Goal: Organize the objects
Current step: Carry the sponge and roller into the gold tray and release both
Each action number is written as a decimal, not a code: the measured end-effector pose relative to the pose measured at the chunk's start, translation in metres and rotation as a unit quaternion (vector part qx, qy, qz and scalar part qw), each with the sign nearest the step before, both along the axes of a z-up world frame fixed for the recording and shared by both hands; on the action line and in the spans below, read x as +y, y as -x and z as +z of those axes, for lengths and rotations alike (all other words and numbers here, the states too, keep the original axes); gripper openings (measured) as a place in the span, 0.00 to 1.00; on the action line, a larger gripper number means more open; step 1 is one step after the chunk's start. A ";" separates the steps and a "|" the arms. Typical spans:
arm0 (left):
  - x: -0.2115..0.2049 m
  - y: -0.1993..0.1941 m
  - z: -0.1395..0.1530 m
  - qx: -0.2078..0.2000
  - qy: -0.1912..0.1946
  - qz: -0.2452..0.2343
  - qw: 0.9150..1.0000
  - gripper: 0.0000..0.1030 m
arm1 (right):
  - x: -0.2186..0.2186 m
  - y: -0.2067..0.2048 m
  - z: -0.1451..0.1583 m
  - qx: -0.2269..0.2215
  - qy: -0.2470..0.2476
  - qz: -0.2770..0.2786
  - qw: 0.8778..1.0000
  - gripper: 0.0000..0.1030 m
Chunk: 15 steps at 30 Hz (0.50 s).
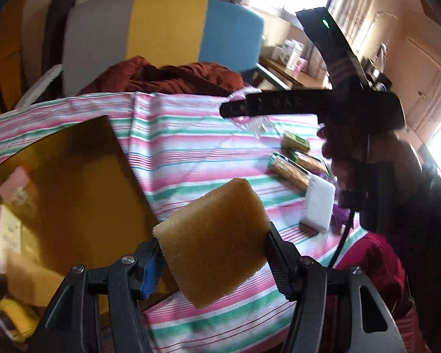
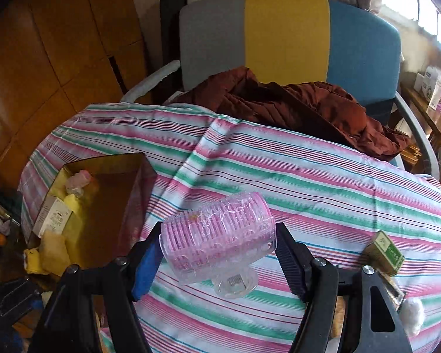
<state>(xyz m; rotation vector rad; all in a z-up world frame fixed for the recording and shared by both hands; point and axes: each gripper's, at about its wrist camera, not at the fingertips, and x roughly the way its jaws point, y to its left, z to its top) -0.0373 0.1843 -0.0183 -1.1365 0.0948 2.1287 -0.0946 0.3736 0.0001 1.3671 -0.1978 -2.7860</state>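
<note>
So the left claw has a tan sponge squeezed between its two fingers, held up in the air over the striped tabletop, just right of the open brown box. The right claw is clamped on a pink hair roller sitting in a clear plastic shell, also lifted off the cloth, with some stray hairs tangled on top of it. That same box sits at the left edge of the tabletop and already has stuff in it: a small white carton, something pale pink I can't make out, and yellow spongy pieces near the front corner. Over on the right side of the cloth in the left view there's a white foam block, a couple of long packets lying next to each other, and a little green box beyond them; the green box also shows just right of the right claw. Behind the tabletop is a chair with grey, yellow and blue panels, and a rust-brown jacket is bunched up on its seat, touching the cloth's far edge. The right claw's black body crosses the left view.
</note>
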 end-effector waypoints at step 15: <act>-0.164 0.041 0.002 -0.001 -0.026 0.191 0.981 0.60 | -0.164 0.092 -0.035 -0.075 0.093 0.068 0.991 0.70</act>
